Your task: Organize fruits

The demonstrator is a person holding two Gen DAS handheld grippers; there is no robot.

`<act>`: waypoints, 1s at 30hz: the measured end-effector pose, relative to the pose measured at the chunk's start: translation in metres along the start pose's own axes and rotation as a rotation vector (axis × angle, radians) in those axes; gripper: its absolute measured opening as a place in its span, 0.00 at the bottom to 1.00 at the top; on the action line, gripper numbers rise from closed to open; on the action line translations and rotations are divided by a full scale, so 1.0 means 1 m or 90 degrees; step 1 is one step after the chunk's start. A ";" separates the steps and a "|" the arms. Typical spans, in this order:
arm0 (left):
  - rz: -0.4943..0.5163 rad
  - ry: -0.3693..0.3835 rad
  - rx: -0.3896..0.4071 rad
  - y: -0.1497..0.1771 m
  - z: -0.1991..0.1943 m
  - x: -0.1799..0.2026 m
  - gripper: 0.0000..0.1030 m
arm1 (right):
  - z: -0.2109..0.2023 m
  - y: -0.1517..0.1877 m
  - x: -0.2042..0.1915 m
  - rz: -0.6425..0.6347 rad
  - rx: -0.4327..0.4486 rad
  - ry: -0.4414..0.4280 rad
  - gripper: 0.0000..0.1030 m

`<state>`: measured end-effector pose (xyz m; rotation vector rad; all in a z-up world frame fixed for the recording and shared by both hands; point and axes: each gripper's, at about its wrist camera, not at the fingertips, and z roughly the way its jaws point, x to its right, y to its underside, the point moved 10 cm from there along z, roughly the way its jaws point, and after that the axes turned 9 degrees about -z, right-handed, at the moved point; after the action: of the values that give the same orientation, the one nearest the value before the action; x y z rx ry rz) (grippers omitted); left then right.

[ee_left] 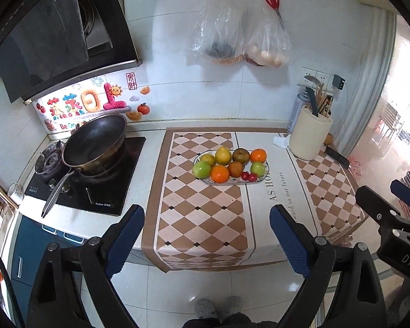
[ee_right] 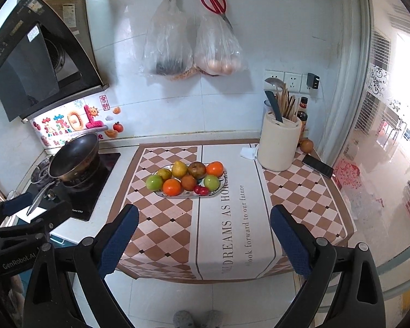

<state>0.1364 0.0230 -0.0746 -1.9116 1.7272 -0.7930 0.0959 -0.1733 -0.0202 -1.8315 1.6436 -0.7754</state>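
Both grippers are hanging over the near edge of the counter, well back from the fruit. Left gripper (ee_left: 206,218) is standing wide open, nothing between its blue pads. Right gripper (ee_right: 205,218) is likewise spread wide and empty. In the left wrist view the right gripper is showing at the right edge; in the right wrist view the left one is sitting at the left edge.

The fruit is all lying on the oval plate (ee_left: 255,181), which is resting on the checkered mat (ee_left: 202,216) near the middle of the counter, toward the far side. On it: two oranges (ee_left: 220,173) (ee_left: 258,155), two green apples (ee_left: 201,169) (ee_left: 257,168), a yellow pear (ee_left: 223,155), a brown apple (ee_left: 241,156), a russet round fruit (ee_left: 235,169), a greenish-yellow fruit (ee_left: 207,159) at far left, and small red fruits (ee_left: 248,176) at the near edge. They are packed touching each other.

Left of the mat a wok (ee_left: 95,142) is sitting tilted on the stove (ee_left: 101,191). At far right a cream utensil holder (ee_right: 280,145) is standing upright, with a phone (ee_right: 317,166) lying just right of it. Two plastic bags (ee_right: 194,46) are hanging on the wall, red scissors (ee_right: 214,2) above them.
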 end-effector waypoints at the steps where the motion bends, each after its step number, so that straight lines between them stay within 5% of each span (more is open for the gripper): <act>1: -0.001 0.001 0.000 0.002 -0.002 0.002 0.91 | -0.003 0.000 0.000 0.001 0.002 -0.001 0.96; 11: -0.003 0.003 -0.004 0.009 -0.005 0.008 0.91 | -0.002 0.002 0.009 0.007 0.001 -0.009 0.98; 13: -0.004 0.003 -0.006 0.007 -0.001 0.009 0.99 | 0.005 0.003 0.013 0.006 -0.005 -0.003 0.98; 30: -0.009 -0.052 -0.033 -0.030 0.088 0.007 1.00 | 0.120 -0.018 0.035 0.001 -0.063 0.023 0.98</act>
<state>0.2177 0.0148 -0.1189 -1.9645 1.7020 -0.6713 0.1987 -0.2030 -0.0864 -1.8929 1.7350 -0.7428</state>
